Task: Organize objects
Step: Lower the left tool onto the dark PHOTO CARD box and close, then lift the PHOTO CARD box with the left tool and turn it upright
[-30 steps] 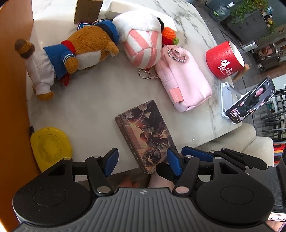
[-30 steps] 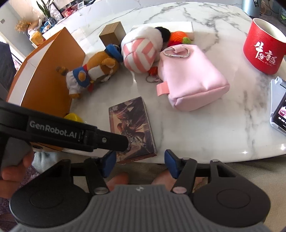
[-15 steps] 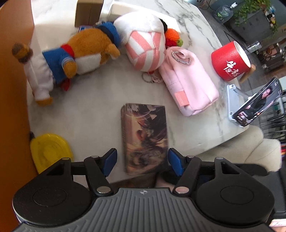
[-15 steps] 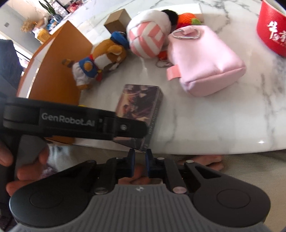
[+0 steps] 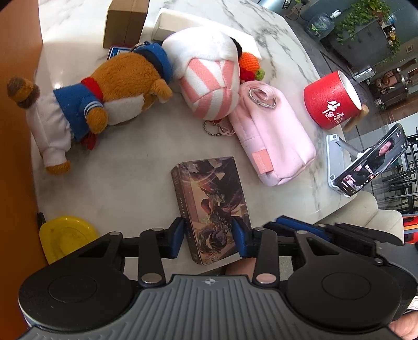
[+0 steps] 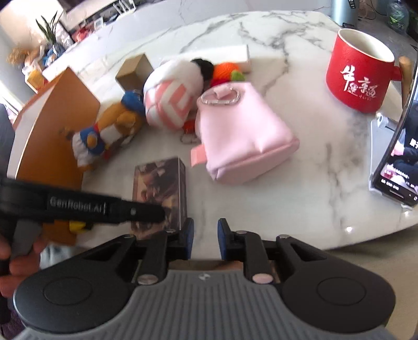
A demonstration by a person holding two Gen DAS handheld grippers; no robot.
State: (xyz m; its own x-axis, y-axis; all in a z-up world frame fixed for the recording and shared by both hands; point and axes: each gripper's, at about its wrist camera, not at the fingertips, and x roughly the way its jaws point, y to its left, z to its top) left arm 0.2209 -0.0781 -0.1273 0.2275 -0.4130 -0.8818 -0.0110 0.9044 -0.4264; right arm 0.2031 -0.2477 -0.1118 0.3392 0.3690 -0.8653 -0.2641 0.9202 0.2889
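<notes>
The left gripper [image 5: 209, 235] has its blue pads pressed against both long sides of the illustrated card box [image 5: 213, 206], pinching its near end where the box lies flat at the front edge of the marble desk [image 5: 125, 188], overhanging that edge slightly. The right gripper [image 6: 205, 242] sits just right of the box with its fingers apart by a narrow gap and nothing between them; its left pad is close beside the box's corner, and whether they touch cannot be told through the motion blur. Just beyond the box, to its right, lies a pink pouch [image 5: 271, 138] with a metal clip at its far end, and a pink-striped plush [image 5: 209, 78] leans against that end, a bead chain trailing from it. A brown bear plush in a blue sailor jacket [image 5: 91, 107] lies on its side to the left, near an orange panel [image 5: 15, 130]. A yellow dish [image 5: 65, 235] rests at the desk's front left corner. Farther right stand a red mug [image 5: 330, 102] and a phone on a stand [image 5: 371, 162]. A cardboard box [image 5: 125, 23] and a white box [image 5: 183, 26] sit at the back.
</notes>
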